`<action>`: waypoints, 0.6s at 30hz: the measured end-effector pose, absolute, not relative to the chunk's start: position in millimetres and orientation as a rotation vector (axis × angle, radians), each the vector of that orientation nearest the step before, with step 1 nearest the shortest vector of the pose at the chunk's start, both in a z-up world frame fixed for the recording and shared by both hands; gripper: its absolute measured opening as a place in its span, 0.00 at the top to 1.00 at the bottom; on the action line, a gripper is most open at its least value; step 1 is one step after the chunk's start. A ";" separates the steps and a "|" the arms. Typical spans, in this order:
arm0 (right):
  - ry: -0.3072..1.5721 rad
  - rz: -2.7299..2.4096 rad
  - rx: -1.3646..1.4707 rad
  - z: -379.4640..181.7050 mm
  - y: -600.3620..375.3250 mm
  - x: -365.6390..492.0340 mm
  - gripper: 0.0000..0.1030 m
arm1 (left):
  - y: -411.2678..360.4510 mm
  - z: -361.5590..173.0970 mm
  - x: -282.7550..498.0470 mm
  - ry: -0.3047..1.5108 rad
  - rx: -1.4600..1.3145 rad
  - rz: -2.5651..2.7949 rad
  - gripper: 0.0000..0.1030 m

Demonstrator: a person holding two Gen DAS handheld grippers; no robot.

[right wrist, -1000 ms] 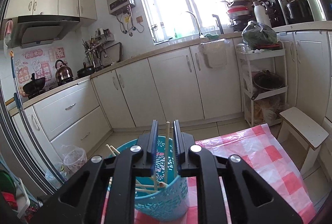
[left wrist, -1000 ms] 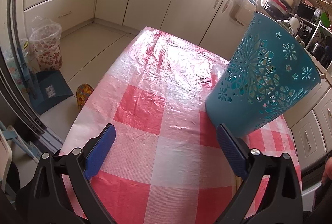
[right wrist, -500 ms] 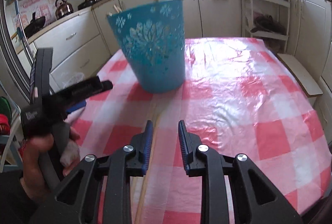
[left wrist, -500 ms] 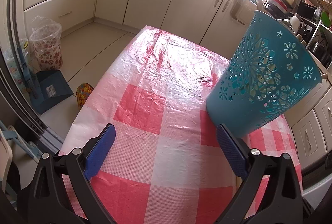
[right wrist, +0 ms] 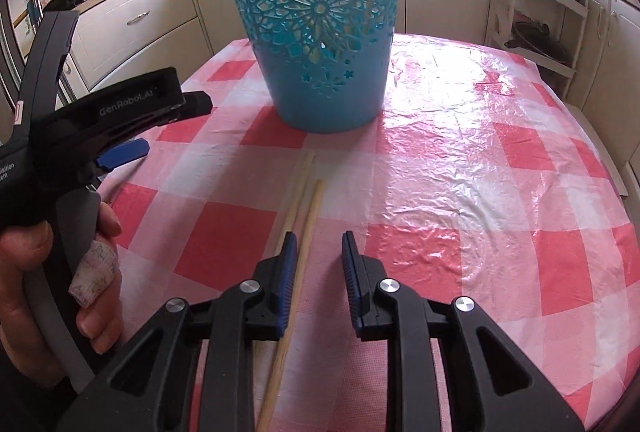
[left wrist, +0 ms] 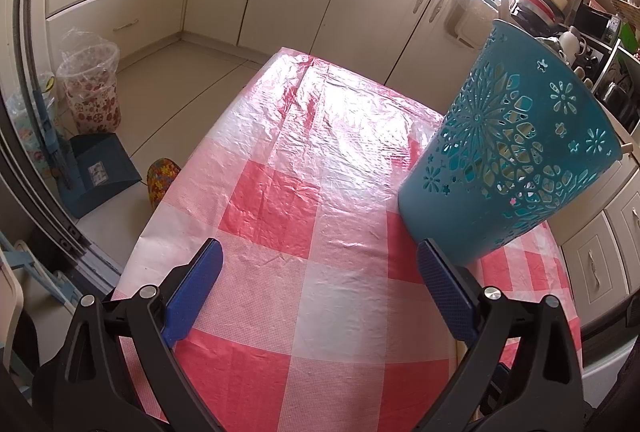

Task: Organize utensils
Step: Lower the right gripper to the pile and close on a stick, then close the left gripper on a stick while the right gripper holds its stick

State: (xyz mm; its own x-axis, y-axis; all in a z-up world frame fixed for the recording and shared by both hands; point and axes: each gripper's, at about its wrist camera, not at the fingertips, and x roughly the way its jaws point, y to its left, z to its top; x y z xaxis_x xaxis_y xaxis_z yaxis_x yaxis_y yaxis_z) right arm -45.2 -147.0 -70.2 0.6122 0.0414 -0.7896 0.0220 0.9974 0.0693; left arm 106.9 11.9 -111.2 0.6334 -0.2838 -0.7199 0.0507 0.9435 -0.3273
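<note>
Two wooden chopsticks lay on the surface (right wrist: 500,160), which wore a crinkled red-and-white checked plastic cloth, and on that cloth stood the biggest thing of the lot, a teal plastic basket with flower-shaped cut-outs (right wrist: 320,32), upright, with pale sticks just visible through its holes.

From the right wrist view, the long pale wooden chopsticks (right wrist: 306,216) lay side by side, nearly touching, their far ends just short of the basket's base and their near ends running back under the tool. The right tongs (right wrist: 319,252) hung low over the cloth with their blue-padded jaws closing. One chopstick ran just inside the left pad; whether it touched the pad could not be told, and the right pad stood clear of it. The other chopstick passed outside that left pad. Nothing was clamped.

The left tongs (left wrist: 318,286) were spread wide over bare cloth, gripping nothing, the basket just beyond the right-hand pad. A person's hand (right wrist: 52,280), one finger wrapped in a bandage, gripped their black handle.
</note>
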 end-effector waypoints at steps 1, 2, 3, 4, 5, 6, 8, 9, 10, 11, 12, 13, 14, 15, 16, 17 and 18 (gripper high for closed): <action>0.914 -0.001 0.061 -69.5 -147.5 -45.3 0.87 | 11.9 -111.4 106.9 0.868 -0.288 -0.194 0.09; 0.917 -0.012 0.060 -69.3 -150.2 -46.5 0.92 | 11.6 -111.7 106.9 0.869 -0.287 -0.194 0.09; 0.922 -0.024 0.065 -68.5 -154.2 -47.1 0.92 | 10.9 -111.8 107.2 0.870 -0.286 -0.194 0.09; 0.927 -0.037 0.073 -67.7 -158.3 -49.0 0.92 | 10.7 -112.0 107.5 0.870 -0.286 -0.194 0.09; 0.930 -0.050 0.085 -66.7 -163.4 -51.7 0.94 | 10.4 -112.1 107.6 0.871 -0.286 -0.193 0.09; 0.937 -0.070 0.096 -66.1 -168.5 -54.6 0.94 | 10.5 -112.2 107.5 0.871 -0.286 -0.193 0.09; 0.944 -0.075 0.150 -65.3 -179.9 -61.0 0.94 | 10.2 -112.1 107.4 0.870 -0.285 -0.194 0.09; 0.947 -0.067 0.177 -64.8 -184.5 -62.3 0.94 | 10.4 -112.1 107.7 0.871 -0.284 -0.195 0.09; 0.944 -0.058 0.198 -64.2 -187.6 -63.0 0.94 | 10.1 -112.2 107.8 0.872 -0.282 -0.196 0.09; 0.934 -0.056 0.210 -63.3 -189.8 -63.1 0.94 | 9.6 -112.4 108.0 0.874 -0.279 -0.196 0.09; 0.930 -0.059 0.214 -62.8 -190.6 -61.4 0.93 | 8.8 -112.6 108.1 0.876 -0.276 -0.195 0.09; 0.931 -0.057 0.216 -62.9 -190.6 -58.6 0.93 | 8.6 -112.8 108.0 0.878 -0.275 -0.195 0.09; 0.932 -0.051 0.216 -63.4 -189.8 -55.3 0.93 | 8.5 -113.1 108.0 0.879 -0.274 -0.194 0.09; 0.935 -0.044 0.209 -64.2 -187.8 -51.7 0.93 | 7.6 -113.4 108.7 0.881 -0.273 -0.192 0.09; 0.945 -0.037 0.198 -65.3 -185.9 -47.2 0.93 | 7.0 -113.4 109.0 0.883 -0.272 -0.191 0.09; 0.942 -0.037 0.181 -66.0 -183.6 -44.0 0.93 | 6.9 -113.7 109.0 0.885 -0.271 -0.190 0.09; 0.944 -0.043 0.162 -66.1 -182.5 -41.2 0.93 | 6.3 -113.7 109.5 0.887 -0.269 -0.189 0.09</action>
State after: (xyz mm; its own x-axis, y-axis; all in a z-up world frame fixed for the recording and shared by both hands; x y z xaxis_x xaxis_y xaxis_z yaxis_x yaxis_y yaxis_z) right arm -41.2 -182.5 -66.0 0.5865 0.0346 -0.8092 0.1073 0.9870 0.1199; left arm 109.5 6.3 -113.7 0.6184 -0.2722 -0.7372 0.0510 0.9500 -0.3080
